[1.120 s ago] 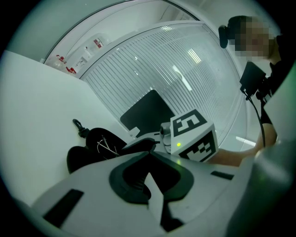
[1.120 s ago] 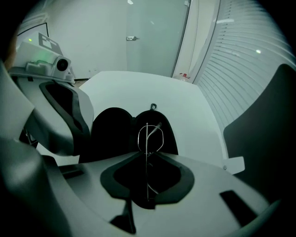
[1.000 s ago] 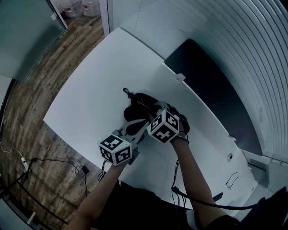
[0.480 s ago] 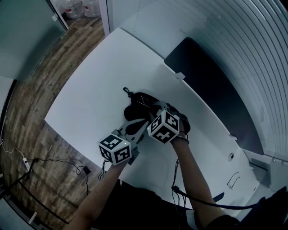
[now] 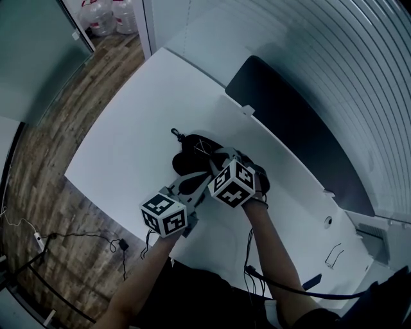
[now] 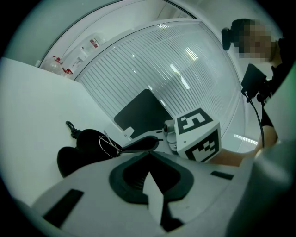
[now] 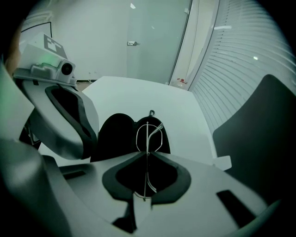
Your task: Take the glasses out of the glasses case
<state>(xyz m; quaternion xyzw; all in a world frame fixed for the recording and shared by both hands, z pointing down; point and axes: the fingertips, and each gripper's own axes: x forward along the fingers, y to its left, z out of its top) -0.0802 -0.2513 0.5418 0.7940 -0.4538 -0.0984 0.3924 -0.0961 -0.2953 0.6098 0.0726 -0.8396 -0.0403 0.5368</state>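
Between jaws of right gripper point(image 7: 147, 155): thin silver wire-rimmed glasses point(image 7: 148, 135), jaws closed on the wire. Clamped near one end; one thin strand trails back past pads toward camera. Long axis roughly in line with jaws, pointing away from gripper. Oval lens loop at far end, nearly edge-on, over case mouth. Touching case or just clear of it: cannot tell.

Just beyond: black soft clamshell glasses case point(image 7: 113, 136), lying open on white table point(image 7: 138, 90). Two rounded halves side by side, small metal clip point(image 7: 151, 112) at far end, pointing away from person.

Beside it, to the left: left gripper point(image 6: 150, 152), jaws together, nothing visible between them, tip low by left half of case. Pressing on case or only near: cannot tell.

Step, judged: lift-out, glasses gripped but not yet set apart from case. Next move likely calls for a straight lift up and back, keeping lens loop off case rim. Wire frame looks light and springy, apt to twist or slip in so thin a pinch, so a gentle, steady pull.

Farther off: dark flat rectangular panel point(image 5: 289, 122) by table's far side, ribbed white wall point(image 5: 334, 58), wooden plank floor point(image 5: 51, 122), clear plastic water bottles point(image 5: 109, 11).
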